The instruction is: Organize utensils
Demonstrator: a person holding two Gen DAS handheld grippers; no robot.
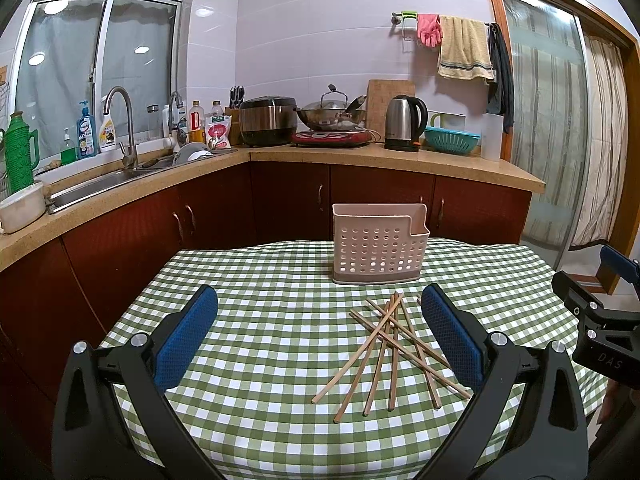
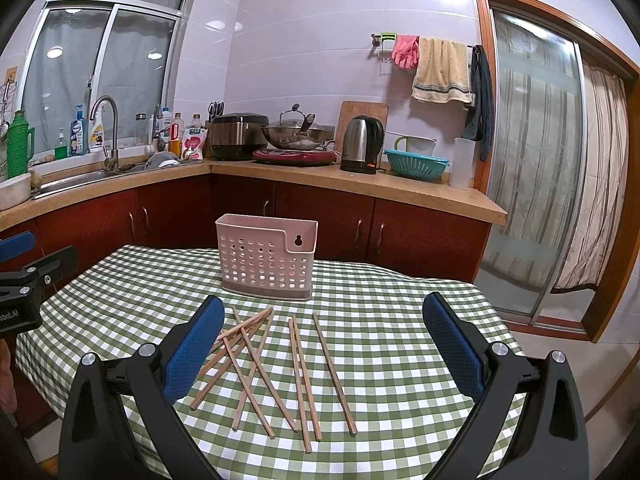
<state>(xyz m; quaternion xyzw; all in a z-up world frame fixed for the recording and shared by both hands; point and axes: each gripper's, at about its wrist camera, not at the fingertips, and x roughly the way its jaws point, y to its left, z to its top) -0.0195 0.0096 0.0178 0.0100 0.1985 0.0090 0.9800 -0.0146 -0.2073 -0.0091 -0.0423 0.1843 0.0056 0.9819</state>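
Note:
Several wooden chopsticks point(image 1: 394, 354) lie loose and crossed on the green checked tablecloth point(image 1: 272, 304); they also show in the right wrist view point(image 2: 276, 372). A perforated pale plastic utensil holder point(image 1: 379, 249) stands upright behind them, also seen in the right wrist view point(image 2: 267, 257). My left gripper point(image 1: 320, 336) is open and empty, above the table, with the chopsticks near its right finger. My right gripper point(image 2: 322, 344) is open and empty, with the chopsticks between its fingers and toward the left one.
Behind the table runs an L-shaped counter point(image 1: 360, 158) with red cabinets, a sink point(image 1: 100, 184), rice cooker point(image 1: 268, 120), wok point(image 1: 332, 114), kettle point(image 1: 404, 122) and teal colander point(image 1: 452, 140). A glass sliding door point(image 2: 532, 152) is at the right. The other gripper point(image 1: 600, 320) shows at the right edge.

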